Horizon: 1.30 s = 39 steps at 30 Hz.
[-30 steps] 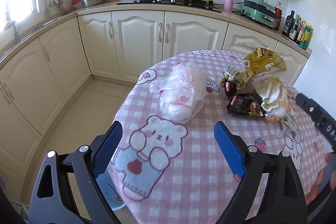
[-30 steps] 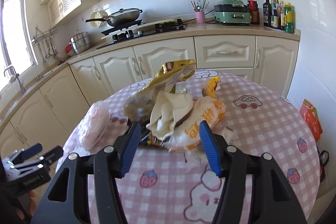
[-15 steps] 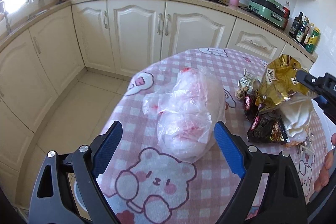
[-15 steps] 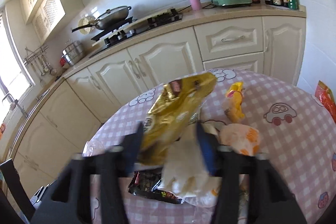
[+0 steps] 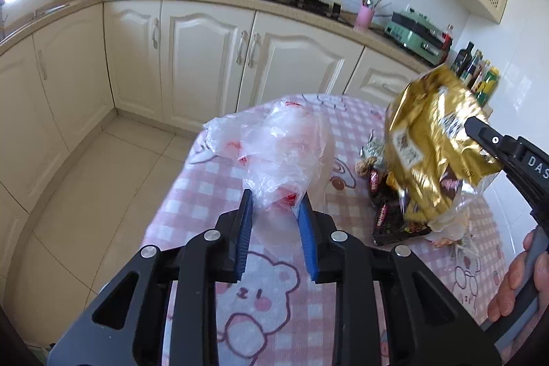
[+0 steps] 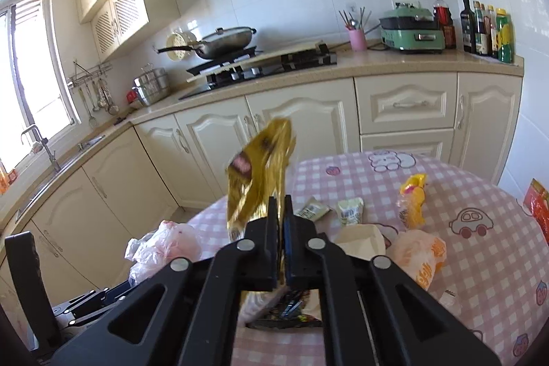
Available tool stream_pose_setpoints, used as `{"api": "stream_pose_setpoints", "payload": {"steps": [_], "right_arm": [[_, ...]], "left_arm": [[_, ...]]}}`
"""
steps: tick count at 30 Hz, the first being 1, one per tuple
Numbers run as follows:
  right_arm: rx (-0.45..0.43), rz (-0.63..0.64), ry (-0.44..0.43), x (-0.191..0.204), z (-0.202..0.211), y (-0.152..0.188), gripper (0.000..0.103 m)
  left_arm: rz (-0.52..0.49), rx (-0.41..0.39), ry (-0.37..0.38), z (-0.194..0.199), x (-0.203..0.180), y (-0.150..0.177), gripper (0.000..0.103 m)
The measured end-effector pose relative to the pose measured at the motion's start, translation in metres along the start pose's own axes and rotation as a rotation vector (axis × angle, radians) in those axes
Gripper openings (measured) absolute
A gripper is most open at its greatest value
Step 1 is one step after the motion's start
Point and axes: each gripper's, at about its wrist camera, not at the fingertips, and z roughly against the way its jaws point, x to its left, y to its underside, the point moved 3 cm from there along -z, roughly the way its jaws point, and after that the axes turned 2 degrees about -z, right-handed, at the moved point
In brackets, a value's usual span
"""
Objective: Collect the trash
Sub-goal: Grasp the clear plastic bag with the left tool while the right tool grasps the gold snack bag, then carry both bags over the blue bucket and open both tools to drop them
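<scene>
A lidded pan [image 6: 224,42] sits on the stove [image 6: 264,66] at the counter's back edge; a pink utensil cup [image 6: 358,40], green grill [image 6: 411,31] and bottles [image 6: 487,30] stand rightward.
</scene>
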Motion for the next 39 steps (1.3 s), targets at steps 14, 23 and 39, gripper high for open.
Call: {"api": "stream_pose_setpoints", "payload": {"steps": [14, 23, 39], "right_arm": [[0.047, 0.100, -0.211, 0.118, 0.039, 0.032, 0.003], [0.205, 0.199, -0.351, 0.232, 0.025, 0.118, 0.003], [0.495, 0.299, -0.357, 0.329, -0.067, 0.268, 0.003]], "left_arm": [[0.113, -0.130, -0.109, 0.109, 0.075, 0.021, 0.024], [0.225, -0.095, -0.231, 0.142, 0.158, 0.068, 0.024], [0.394, 0.082, -0.327, 0.090, 0.273, 0.141, 0.024]]}}
